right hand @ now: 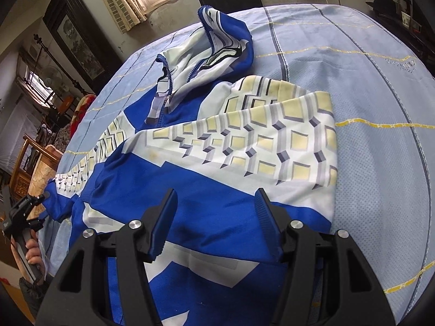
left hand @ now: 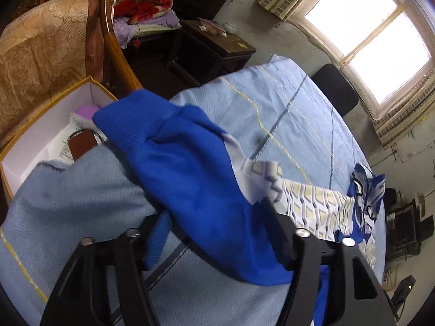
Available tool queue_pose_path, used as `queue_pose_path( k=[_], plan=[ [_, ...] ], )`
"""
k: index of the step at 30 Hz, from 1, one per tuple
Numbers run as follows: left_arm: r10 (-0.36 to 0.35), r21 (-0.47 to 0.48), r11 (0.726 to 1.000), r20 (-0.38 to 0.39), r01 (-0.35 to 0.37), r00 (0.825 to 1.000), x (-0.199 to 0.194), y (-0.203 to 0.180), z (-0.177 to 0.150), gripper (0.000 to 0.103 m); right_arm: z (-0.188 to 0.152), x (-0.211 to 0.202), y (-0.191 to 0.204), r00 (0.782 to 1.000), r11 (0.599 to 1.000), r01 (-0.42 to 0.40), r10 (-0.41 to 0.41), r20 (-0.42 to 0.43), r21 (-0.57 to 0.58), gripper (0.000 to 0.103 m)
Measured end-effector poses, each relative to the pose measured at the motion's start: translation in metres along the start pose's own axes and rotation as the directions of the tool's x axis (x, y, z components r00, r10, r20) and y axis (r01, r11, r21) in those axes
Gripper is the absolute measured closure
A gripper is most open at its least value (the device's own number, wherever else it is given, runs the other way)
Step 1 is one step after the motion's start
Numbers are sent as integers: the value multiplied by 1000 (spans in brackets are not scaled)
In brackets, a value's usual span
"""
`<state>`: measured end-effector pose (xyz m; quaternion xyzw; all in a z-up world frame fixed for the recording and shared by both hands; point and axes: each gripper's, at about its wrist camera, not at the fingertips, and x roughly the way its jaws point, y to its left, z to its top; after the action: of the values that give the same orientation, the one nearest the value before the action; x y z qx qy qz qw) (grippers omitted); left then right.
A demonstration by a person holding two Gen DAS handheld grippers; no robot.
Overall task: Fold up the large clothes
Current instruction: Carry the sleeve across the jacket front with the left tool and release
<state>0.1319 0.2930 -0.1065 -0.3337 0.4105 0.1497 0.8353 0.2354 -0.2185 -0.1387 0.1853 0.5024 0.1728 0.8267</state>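
A blue, white and yellow patterned zip jacket [right hand: 217, 146] lies on a round table under a light blue cloth [right hand: 367, 81]. Its right side is folded over the body, its collar [right hand: 217, 35] bunched at the far side. My right gripper [right hand: 214, 217] is open just above the jacket's blue lower part, holding nothing. My left gripper [left hand: 217, 225] has the blue sleeve [left hand: 190, 168] draped between its fingers, which hide under the fabric. In the right wrist view the left gripper [right hand: 25, 212] sits at the table's left edge by the sleeve end.
An open white box with a yellow rim [left hand: 49, 125] holding papers stands beyond the table edge, next to a wooden chair [left hand: 54, 40]. A black chair back [left hand: 335, 89] stands under the window. Dark cabinets [left hand: 214, 46] and folded blankets [left hand: 146, 6] lie further back.
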Motion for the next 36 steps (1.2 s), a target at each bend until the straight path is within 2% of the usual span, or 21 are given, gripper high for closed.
queue_pose_path(
  k=[1, 2, 5, 8, 12, 16, 22, 25, 30, 36],
  plan=[
    [10, 13, 1000, 8, -11, 1000, 0, -2, 1, 72, 0, 0, 1, 1000, 1000, 7, -7, 0, -10, 45],
    [11, 24, 1000, 12, -11, 1000, -1, -4, 2, 90, -1, 1, 3, 1000, 1000, 15, -15, 0, -20, 44],
    [-7, 64, 998, 25, 5, 1000, -5, -15, 4, 94, -2, 2, 7, 1000, 999, 24, -24, 0, -39, 41],
    [23, 159, 987, 59, -32, 998, -12, -40, 1, 95, -2, 2, 7, 1000, 999, 20, -20, -3, -36, 40],
    [20, 256, 966, 79, -40, 997, -15, -80, -2, 96, -1, 1, 4, 1000, 1000, 3, -3, -5, -16, 40],
    [-3, 347, 937, 86, -27, 996, -14, -121, -8, 96, 0, 1, 3, 1000, 1000, 2, -2, -6, -14, 40],
    [-49, 473, 881, 70, 10, 996, -8, -184, -30, 96, 1, 1, 1, 1000, 1000, -7, 7, -10, -7, 40],
    [-64, 534, 845, 54, 25, 996, -2, -213, -46, 96, 1, 1, -1, 1000, 1000, -11, 11, -13, -5, 40],
    [-90, 636, 770, 36, 47, 995, 4, -263, -78, 96, 1, 1, -2, 1000, 1000, -21, 21, -16, 2, 40],
    [-172, 716, 690, 15, 109, 985, 3, -318, -115, 96, 4, -2, -11, 999, 997, -47, 47, -10, 55, 40]
  ],
)
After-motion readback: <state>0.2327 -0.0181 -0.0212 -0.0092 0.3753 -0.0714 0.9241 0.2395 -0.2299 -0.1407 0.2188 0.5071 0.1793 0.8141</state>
